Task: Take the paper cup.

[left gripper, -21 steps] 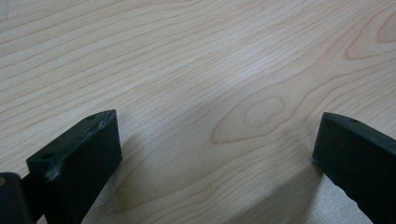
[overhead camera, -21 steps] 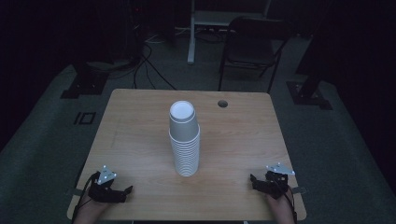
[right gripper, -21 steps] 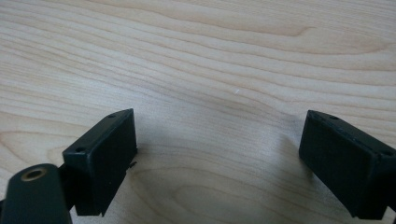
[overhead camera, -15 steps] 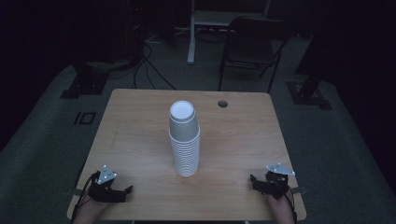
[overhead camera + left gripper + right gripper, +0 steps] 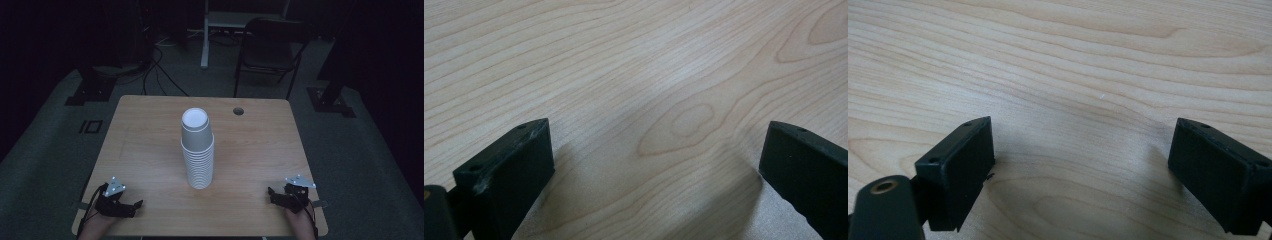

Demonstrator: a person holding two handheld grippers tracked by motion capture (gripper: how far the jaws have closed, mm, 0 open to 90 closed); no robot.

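Your left gripper (image 5: 131, 206) and right gripper (image 5: 272, 194) rest at the near edge of the table (image 5: 150, 130), fingers apart and empty, either side of the cup stack (image 5: 197, 150). Reach inward to the stack at mid-table; grip the top cup gently.

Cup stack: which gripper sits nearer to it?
Left, slightly. The left gripper rests near the table's front-left corner, the right gripper near its front-right; the cup stack stands between them, untouched.

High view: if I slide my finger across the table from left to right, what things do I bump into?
left gripper → stack of white paper cups → right gripper. All three sit on the wooden table.
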